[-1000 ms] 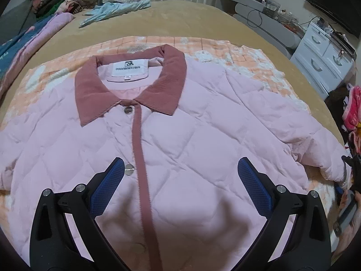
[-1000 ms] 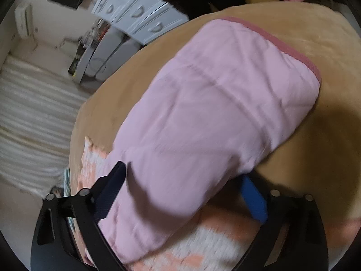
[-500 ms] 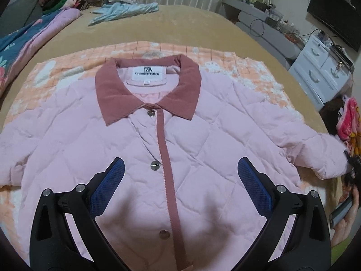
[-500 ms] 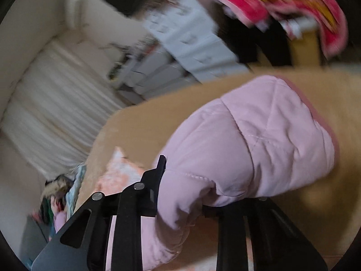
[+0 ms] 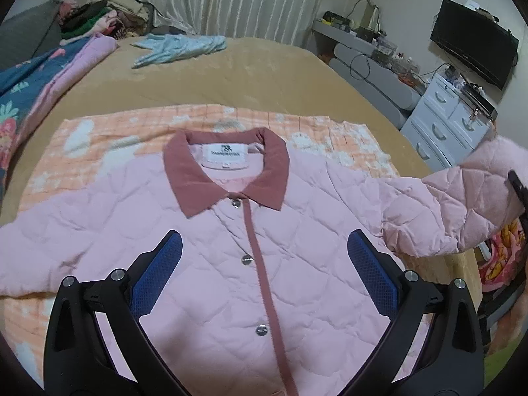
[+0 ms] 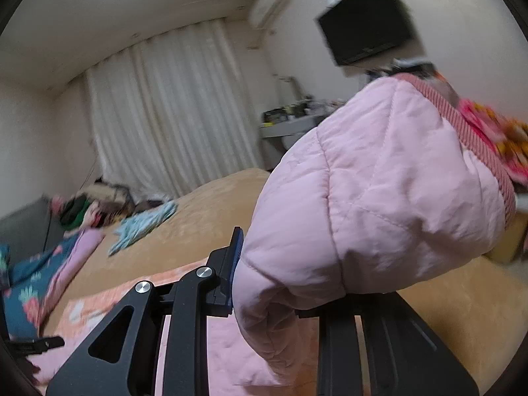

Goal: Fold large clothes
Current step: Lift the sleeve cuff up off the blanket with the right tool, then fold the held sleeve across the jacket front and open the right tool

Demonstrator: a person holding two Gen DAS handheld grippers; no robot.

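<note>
Lying flat on the bed, the pink jacket is soft and puffy, with stitched diamond shapes all over it. Its collar is a darker, ribbed pink, and a strip of the same color runs down the front beside round shiny buttons. Under the jacket lies an orange and white checked blanket, and the bed cover is fuzzy and tan.

The left tool hangs above the jacket front with its blue bumpy pads spread wide apart, holding nothing. The right tool is pinching the sleeve near its striped cuff.

A second ago the sleeve lay low over the bed; now it is lifted up in the air, off to the right side of the jacket. The left tool's view has also pulled back, so more of the room shows, like the white curtain and the drawers.

The jacket is buttoned shut, front side up, with its other sleeve spread out flat.
</note>
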